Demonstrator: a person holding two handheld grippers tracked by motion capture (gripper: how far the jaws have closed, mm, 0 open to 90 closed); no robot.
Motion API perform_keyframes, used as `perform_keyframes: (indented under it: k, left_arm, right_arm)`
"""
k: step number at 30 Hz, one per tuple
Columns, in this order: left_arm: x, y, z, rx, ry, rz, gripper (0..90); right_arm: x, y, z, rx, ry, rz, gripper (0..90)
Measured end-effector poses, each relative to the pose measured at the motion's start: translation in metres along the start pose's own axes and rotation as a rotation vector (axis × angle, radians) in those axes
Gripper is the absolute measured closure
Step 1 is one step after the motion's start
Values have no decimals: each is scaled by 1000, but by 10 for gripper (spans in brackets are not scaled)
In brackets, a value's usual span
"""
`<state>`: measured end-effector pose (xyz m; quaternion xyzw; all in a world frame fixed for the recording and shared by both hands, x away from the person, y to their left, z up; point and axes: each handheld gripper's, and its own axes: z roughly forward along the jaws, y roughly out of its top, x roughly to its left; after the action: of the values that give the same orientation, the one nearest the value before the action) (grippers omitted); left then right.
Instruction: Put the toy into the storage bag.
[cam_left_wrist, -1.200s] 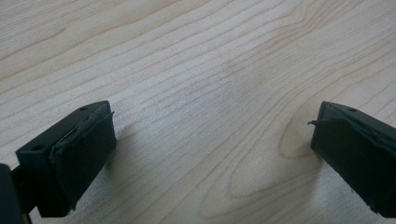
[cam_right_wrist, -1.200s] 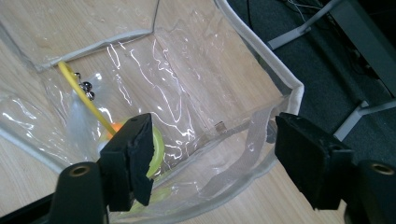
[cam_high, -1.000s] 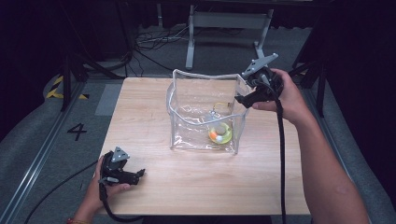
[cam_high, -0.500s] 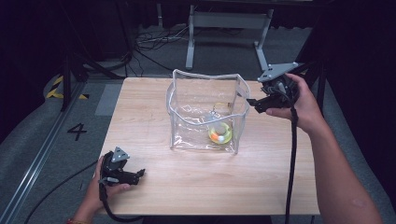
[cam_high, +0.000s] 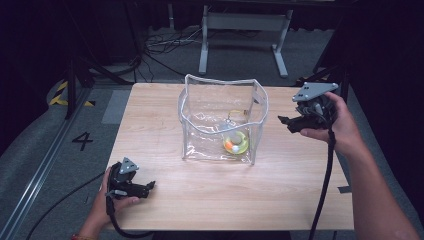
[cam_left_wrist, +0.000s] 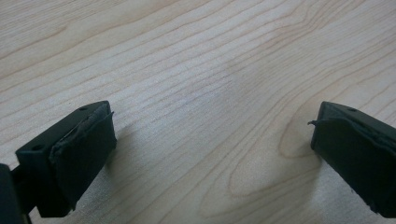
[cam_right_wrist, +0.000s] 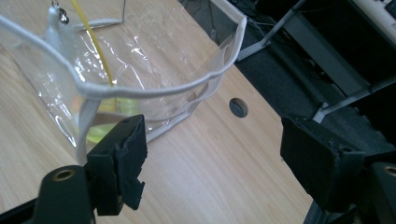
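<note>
While the clear plastic bag stands open on the table, small yellow-green items lie inside. The left gripper and right gripper gape wide, both empty.

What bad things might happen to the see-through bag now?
1. The bag is soft, stands open and nothing holds it. The right tongs are open beside its rim, so a bump could tip it.
2. If it tips, the small yellow-green toy inside might roll out.
3. The left tongs rest open on the table, far away, probably too far to steady it.
</note>
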<state>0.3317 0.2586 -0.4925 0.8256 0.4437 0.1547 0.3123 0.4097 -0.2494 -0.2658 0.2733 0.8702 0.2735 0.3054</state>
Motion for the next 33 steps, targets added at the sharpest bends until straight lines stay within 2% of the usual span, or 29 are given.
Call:
perform_keyframes:
  k: [5, 6, 8, 17, 33]
  left_arm:
    - [0, 0, 0, 0, 0, 0, 2]
    - [0, 0, 0, 0, 0, 0, 2]
    - [0, 0, 0, 0, 0, 0, 2]
    - [0, 0, 0, 0, -1, -1, 2]
    - [0, 0, 0, 1, 0, 0, 2]
  right_arm:
    - [0, -14, -1, 4, 2, 11, 220]
    - [1, -23, 2, 11, 6, 26, 215]
    - [5, -30, 5, 21, -7, 27, 212]
    - [18, -62, 19, 55, -10, 39, 202]
    - [46, -129, 42, 123, 43, 57, 203]
